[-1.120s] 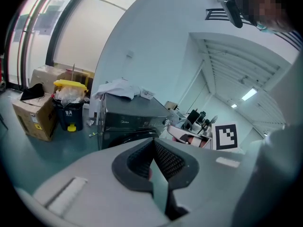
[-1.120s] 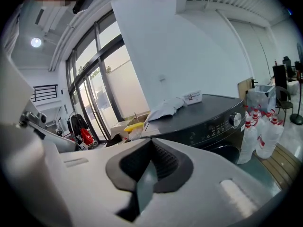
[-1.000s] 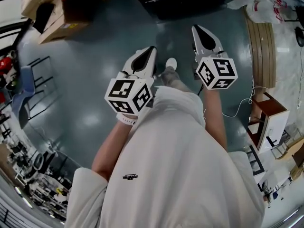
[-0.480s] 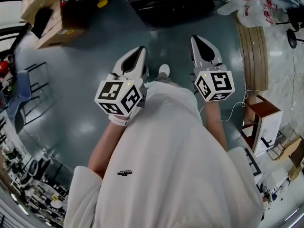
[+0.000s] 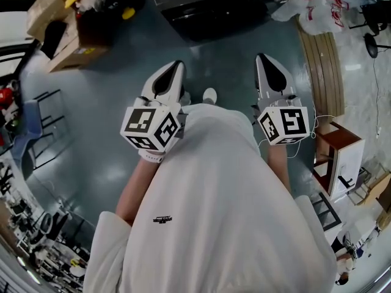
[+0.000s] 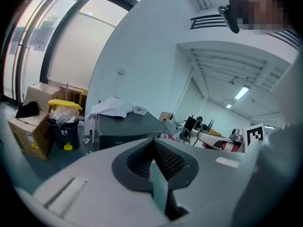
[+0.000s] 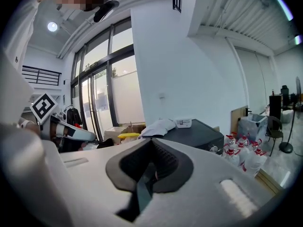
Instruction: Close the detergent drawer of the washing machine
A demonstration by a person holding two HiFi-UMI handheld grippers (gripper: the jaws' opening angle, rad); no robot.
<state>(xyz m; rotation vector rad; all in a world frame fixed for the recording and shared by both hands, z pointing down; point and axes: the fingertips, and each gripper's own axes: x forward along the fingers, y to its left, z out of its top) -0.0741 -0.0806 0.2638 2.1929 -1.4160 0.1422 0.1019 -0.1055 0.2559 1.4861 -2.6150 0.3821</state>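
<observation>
Jaws of white-and-black left gripper (image 5: 174, 69) and matching right gripper (image 5: 264, 63) clenched together on nothing, mid-frame. Dark grey box-shaped washing machine (image 5: 214, 5) at top centre, well apart; detergent drawer indiscernible.

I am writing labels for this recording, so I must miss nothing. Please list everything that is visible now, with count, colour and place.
washing machine: one, dark grey, ahead by the white wall
cloth: one, white, on top of the machine
bin: one, black with yellow lid, left of the machine
cardboard boxes: at least two, brown, left of the bin
bottles: several, whitish with red caps, floor right of the machine
wooden board: count unclear, pale, floor at far right
small cabinet: one, brown and white, near right
shirt: one, white, on the person
left claw: one, white with black pads, shut, empty
right claw: one, white with black pads, shut, empty
</observation>
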